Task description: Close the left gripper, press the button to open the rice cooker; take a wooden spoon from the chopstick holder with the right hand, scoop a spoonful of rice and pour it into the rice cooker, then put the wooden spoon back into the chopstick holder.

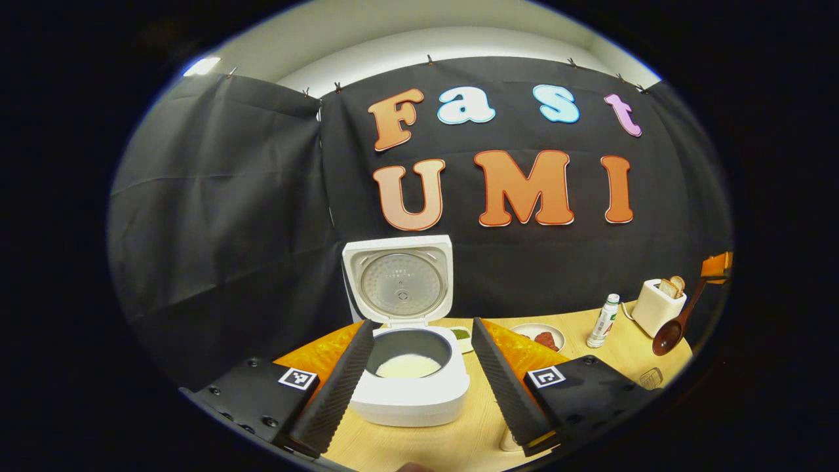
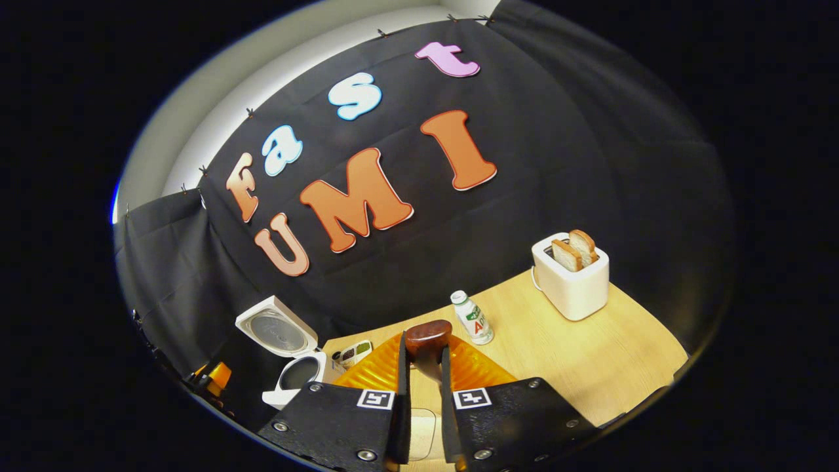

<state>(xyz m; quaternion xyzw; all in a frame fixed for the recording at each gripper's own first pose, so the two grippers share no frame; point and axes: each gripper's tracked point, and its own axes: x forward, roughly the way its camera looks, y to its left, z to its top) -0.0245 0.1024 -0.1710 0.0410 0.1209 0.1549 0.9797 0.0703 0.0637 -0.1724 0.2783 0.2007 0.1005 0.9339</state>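
Evenly lit from overhead, fairly bright on the counter, dim toward the black cloth. A small glare patch high on the pale wall in the left gripper view. Soft, short shadows beneath the rice cooker and the toaster; no harsh highlights on the wood. A faint sheen on the rice cooker's inner lid and on the wooden spoon. Strong fisheye bending toward the rim: counter edge curved, cloth folds bowed. Slightly soft and darkened at the edges, with a thin blue fringe along the upper left. Close tongs sharp enough to show ribbing; centre crisp, no motion blur.
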